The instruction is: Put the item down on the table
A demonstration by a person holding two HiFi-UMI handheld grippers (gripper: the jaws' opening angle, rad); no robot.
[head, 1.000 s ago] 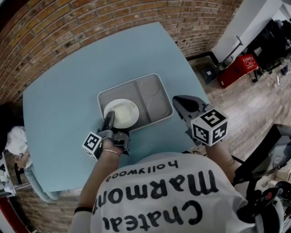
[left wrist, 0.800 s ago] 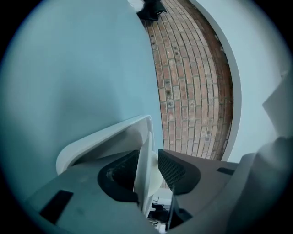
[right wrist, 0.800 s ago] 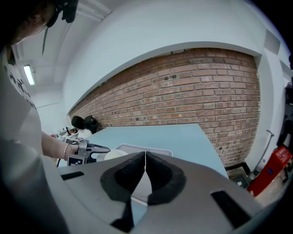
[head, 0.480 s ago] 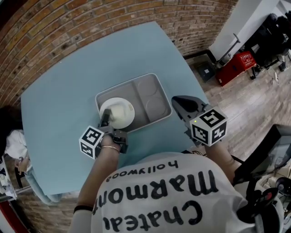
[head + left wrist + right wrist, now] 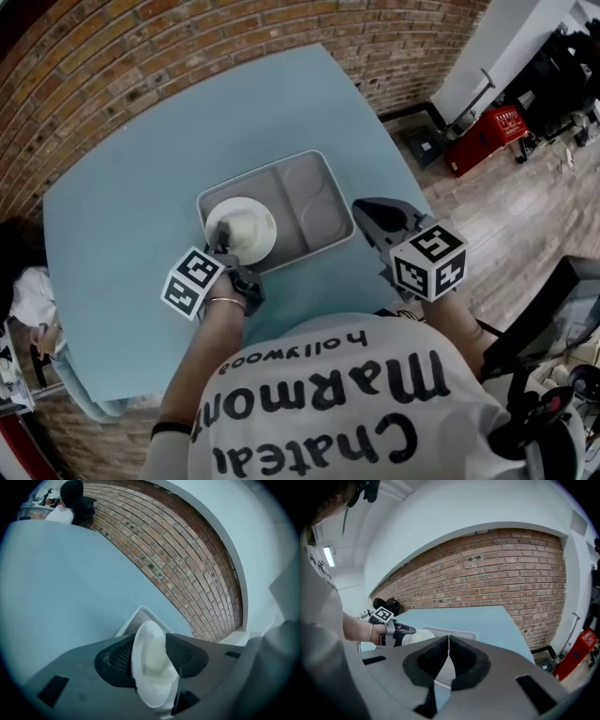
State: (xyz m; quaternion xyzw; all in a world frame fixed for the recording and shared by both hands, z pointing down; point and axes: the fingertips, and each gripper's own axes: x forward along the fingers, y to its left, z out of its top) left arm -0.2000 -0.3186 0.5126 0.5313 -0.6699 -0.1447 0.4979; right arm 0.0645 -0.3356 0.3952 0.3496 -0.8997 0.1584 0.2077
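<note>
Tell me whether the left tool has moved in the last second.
Yes. The left tool, shut on the white bowl, has edged toward the gray tray's left wall; its marker cube sits nearer the tray's near rim.

Light-blue table [image 5: 141,178] carries grey compartment tray [image 5: 319,202], near front edge.

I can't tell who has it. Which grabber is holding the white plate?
The left gripper: its jaws pinch the white plate. The right gripper is shut on nothing.
</note>
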